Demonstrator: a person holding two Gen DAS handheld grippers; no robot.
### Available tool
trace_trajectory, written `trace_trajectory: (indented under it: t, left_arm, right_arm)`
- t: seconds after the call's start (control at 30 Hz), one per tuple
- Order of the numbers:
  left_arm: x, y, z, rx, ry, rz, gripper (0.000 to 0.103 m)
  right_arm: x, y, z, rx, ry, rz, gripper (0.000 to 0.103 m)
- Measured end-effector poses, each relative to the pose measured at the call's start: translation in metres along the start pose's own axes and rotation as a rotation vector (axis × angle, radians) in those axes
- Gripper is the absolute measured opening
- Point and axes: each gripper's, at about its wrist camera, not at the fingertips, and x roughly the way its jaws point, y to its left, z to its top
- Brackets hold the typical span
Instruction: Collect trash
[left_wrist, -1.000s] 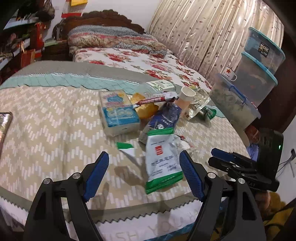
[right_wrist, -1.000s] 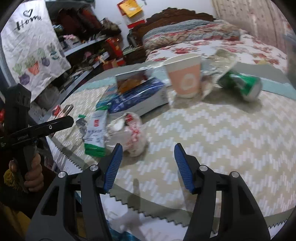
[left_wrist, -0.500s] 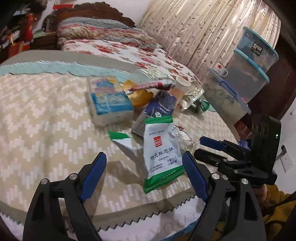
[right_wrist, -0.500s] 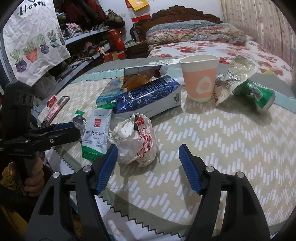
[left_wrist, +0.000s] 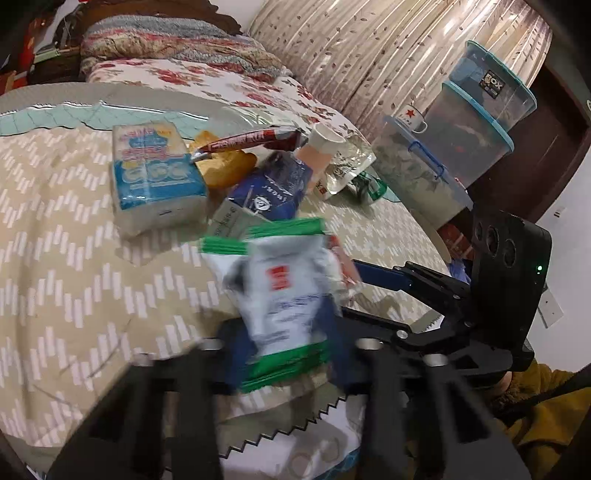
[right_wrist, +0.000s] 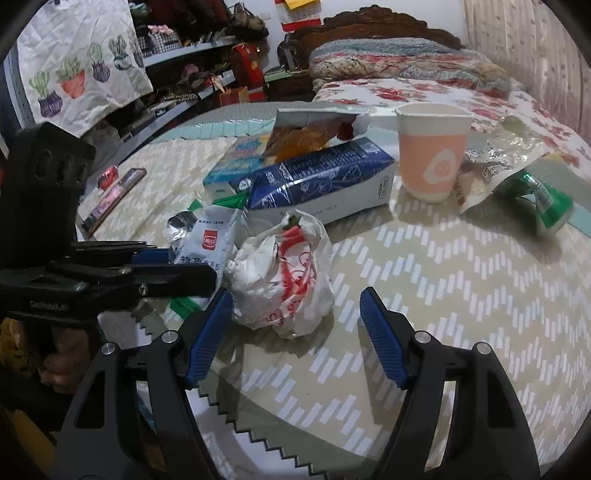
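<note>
left wrist view, blurred: left gripper (left_wrist: 288, 354) jaws closing, now narrow around the lower end of a white-and-green snack wrapper (left_wrist: 286, 295); the wrapper sits between the blue pads and looks pinched, its top end tilted up off the cloth. right wrist view confirms: left gripper (right_wrist: 192, 273) comes in from the side, its dark fingers clamped over the same wrapper (right_wrist: 207, 243) near the table edge.

right gripper (right_wrist: 295, 328) jaws fairly wide, easing inward slightly; crumpled white plastic bag with red print (right_wrist: 284, 280) lies just ahead of and partly between the blue pads (right_wrist: 208, 332), pads not pressing on it. bag rests on the cloth, touching the wrapper's side.

other trash on the round table (right_wrist: 461, 295), zigzag cloth:
- blue milk carton (right_wrist: 321, 177) lying on its side, just behind the bag
- pink paper cup (right_wrist: 432, 151) upright, beside the carton's end
- clear crinkled packet (right_wrist: 502, 158) leaning by the cup
- green can (right_wrist: 546, 203) on its side, near the packet
- blue-and-white tissue pack (left_wrist: 155, 173) flat, behind the carton
- torn box with orange inside (right_wrist: 310, 133), behind the carton

a hand (right_wrist: 59, 354) grips the left gripper's handle. stacked plastic tubs (left_wrist: 472, 122) stand beyond the table.
</note>
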Motion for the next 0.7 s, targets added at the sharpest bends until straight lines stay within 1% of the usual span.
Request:
trace_trajectory:
  t: [0.03, 0.07, 0.1, 0.17, 0.2, 0.33, 0.47, 0.57, 0.7]
  left_arm:
    - [-0.002, 0.0, -0.001, 0.003, -0.004, 0.005, 0.006]
    - [-0.005, 0.001, -0.002, 0.0, -0.008, -0.005, 0.005]
    - [-0.009, 0.001, -0.003, -0.002, -0.015, -0.016, 0.002]
    - [-0.015, 0.001, -0.005, 0.002, -0.025, -0.021, 0.002]
    - [-0.018, -0.001, -0.005, 0.006, -0.03, -0.019, 0.002]
    - [-0.027, -0.005, -0.006, 0.007, -0.046, -0.028, 0.002]
    - [-0.032, -0.018, -0.005, 0.035, -0.063, -0.044, 0.002]
    - [-0.031, -0.027, -0.004, 0.057, -0.065, -0.055, 0.002]
    - [-0.026, -0.034, -0.004, 0.067, -0.053, -0.063, 0.002]
  right_arm:
    - [0.003, -0.001, -0.001, 0.0, 0.012, 0.012, 0.051]
    - [0.004, -0.001, -0.002, 0.002, 0.02, 0.014, 0.049]
    - [0.003, -0.001, -0.003, 0.004, 0.01, 0.011, 0.048]
    - [0.0, 0.0, -0.004, -0.001, 0.0, 0.011, 0.041]
    - [-0.005, 0.001, -0.005, -0.008, -0.013, 0.003, 0.039]
    - [-0.02, -0.001, -0.011, 0.0, -0.062, -0.027, 0.038]
    - [-0.04, -0.02, -0.017, 0.074, -0.114, -0.059, 0.038]
    - [-0.05, -0.037, -0.024, 0.14, -0.127, -0.074, 0.038]
    - [-0.054, -0.055, -0.034, 0.232, -0.12, -0.072, 0.038]
